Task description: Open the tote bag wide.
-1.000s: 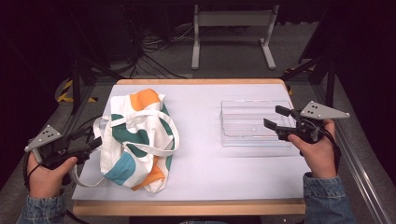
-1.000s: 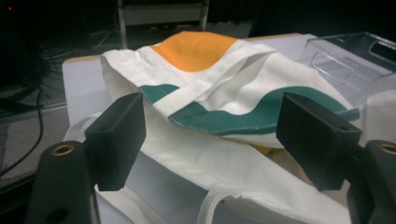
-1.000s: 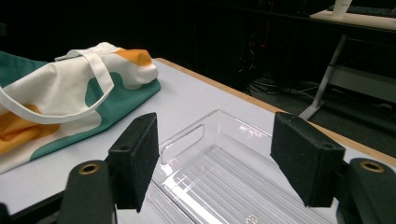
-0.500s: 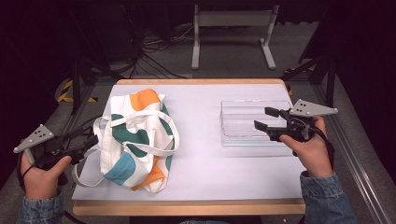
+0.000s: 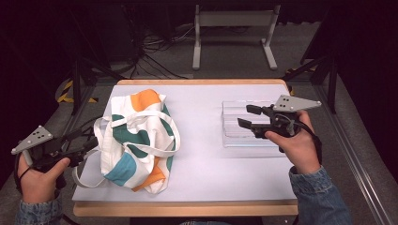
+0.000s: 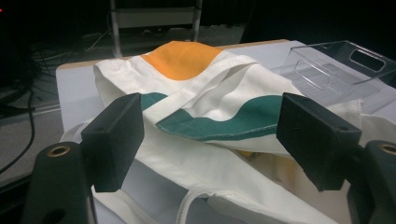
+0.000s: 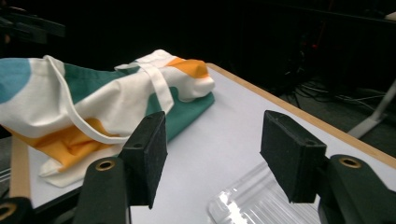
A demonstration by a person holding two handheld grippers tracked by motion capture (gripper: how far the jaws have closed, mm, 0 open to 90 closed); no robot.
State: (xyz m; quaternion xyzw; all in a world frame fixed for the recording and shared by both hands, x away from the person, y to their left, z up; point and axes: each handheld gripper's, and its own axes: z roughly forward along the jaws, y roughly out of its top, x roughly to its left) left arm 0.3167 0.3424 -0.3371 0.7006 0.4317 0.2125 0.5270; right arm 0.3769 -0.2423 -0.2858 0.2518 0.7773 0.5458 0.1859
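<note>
The left hand [image 5: 40,176] sits off the worktop's [image 5: 206,154] edge at about 8 o'clock in the high view, wrist low, holding the left gripper [image 5: 82,142] level so that it points toward 3 o'clock at the tote bag [image 5: 141,136]. Its fingers [image 6: 114,140] stand wide apart and grip nothing; in the left gripper view the bag's cream, green and orange cloth lies beyond and between them, with a loose strap [image 6: 196,205] just below. Its jaws have just opened a little further.

The right hand [image 5: 295,147] is at about 4 o'clock, forearm in a denim sleeve [image 5: 319,197] coming up from the bottom edge. It holds the right gripper [image 5: 248,117] level, pointing toward 9 o'clock, over the clear plastic tray [image 5: 239,136]. Its fingers [image 7: 149,154] are moderately apart with nothing between them, and its jaws have just been closing. The right gripper view looks across bare worktop to the bag, with the tray's ribbed floor [image 7: 252,200] below the fingers.

The tote bag lies crumpled on the worktop's left half, at about 9 o'clock from centre, its handles draped over it and one loop hanging at the left edge near the left gripper. The tray rests flat at about 3 o'clock.

Compared with a second ago, the right gripper has shifted leftward, farther over the tray, while the left hand is nearly where it was. Bag and tray lie unchanged.
</note>
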